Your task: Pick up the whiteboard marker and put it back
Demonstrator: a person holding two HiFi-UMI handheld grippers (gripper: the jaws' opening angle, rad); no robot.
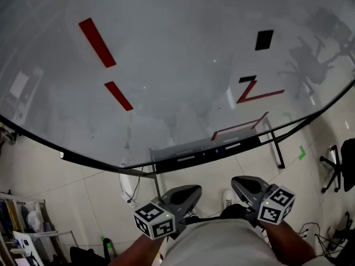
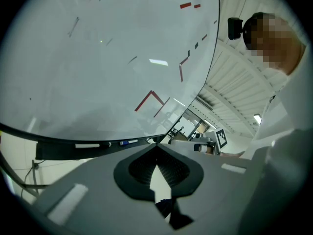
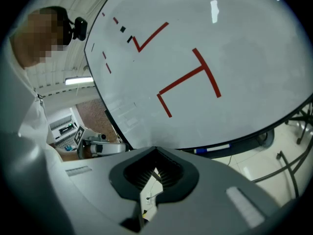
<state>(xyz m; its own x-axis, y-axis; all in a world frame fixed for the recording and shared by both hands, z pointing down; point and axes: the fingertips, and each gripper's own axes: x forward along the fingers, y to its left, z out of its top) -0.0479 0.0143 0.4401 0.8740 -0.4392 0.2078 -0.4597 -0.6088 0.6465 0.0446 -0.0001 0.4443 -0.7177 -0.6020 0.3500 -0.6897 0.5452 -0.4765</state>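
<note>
Lying flat in the tray [image 3: 247, 145] along the bottom edge of the whiteboard [image 1: 177, 49], the marker [image 3: 213, 148] shows as a slim white barrel with a blue cap, its length running along the tray. Neither gripper is near it. The left gripper [image 2: 156, 148] and the right gripper [image 3: 155, 153] are both held low, close to the person's body and well apart from the tray. Each has its fingers clenched, tips meeting, with nothing between them; only floor shows through the gap behind the tips.

The marker looks light and stiff, a smooth plastic tube. My guess is that it will be somewhat slippery and inclined to roll or swing if pinched near one end. The ribbed pads should help against that. The best hold is probably across the barrel at about mid-length, fingers set square to its long axis, so that it stays level and does not pivot. The cap end is a poorer place, since a cap can pull off. It needs only a gentle squeeze and is unlikely to break.

The tray's front lip and the board behind leave a narrow channel, so coming in from above and in front, with fingers opened just wider than the barrel, seems wise. A second pale stick [image 2: 88, 145] lies further along the same tray; I cannot tell what it is.
</note>
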